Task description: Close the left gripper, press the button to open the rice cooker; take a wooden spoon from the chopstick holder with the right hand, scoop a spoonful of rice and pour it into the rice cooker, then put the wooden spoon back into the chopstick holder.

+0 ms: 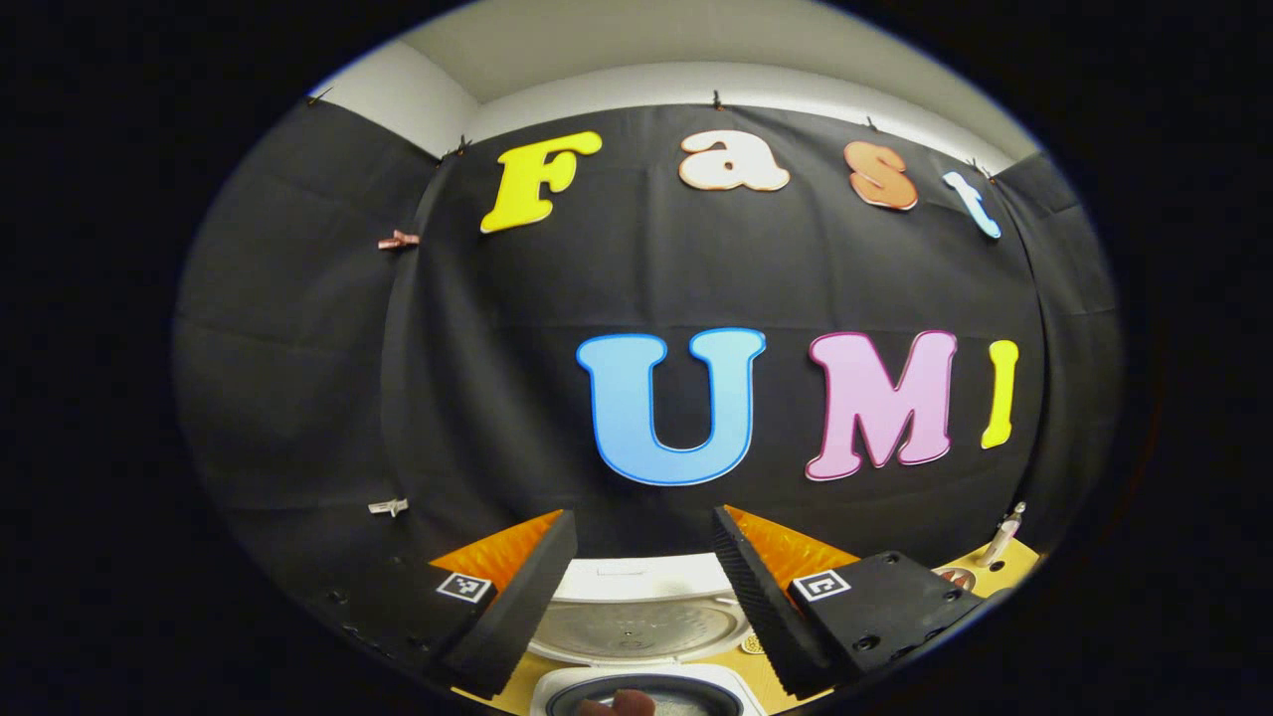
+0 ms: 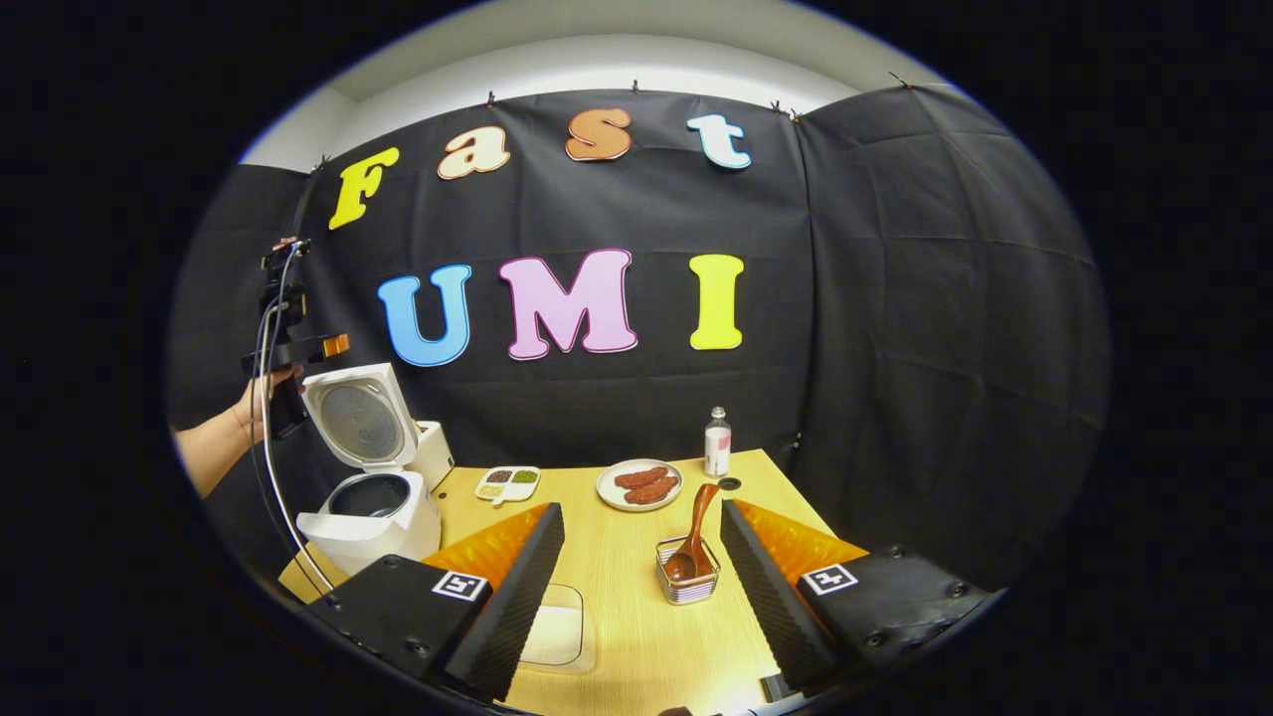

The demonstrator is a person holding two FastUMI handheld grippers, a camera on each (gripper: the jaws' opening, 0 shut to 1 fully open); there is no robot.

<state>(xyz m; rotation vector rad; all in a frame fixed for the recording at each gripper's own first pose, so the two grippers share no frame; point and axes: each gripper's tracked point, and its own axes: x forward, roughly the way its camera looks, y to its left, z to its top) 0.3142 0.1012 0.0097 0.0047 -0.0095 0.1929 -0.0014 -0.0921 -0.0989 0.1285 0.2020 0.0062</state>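
Rice cooker (image 2: 373,487) sits at the table's (image 2: 636,607) left edge with its lid up. The left gripper (image 1: 641,587) hangs above it, jaws wide apart and empty. The right gripper (image 2: 641,587) is spread wide too, holding nothing, with the wooden spoon (image 2: 693,537) standing in the chopstick holder (image 2: 688,577) ahead between its fingers.

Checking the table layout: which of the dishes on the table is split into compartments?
The small white dish beside the rice cooker; the round plate is undivided.
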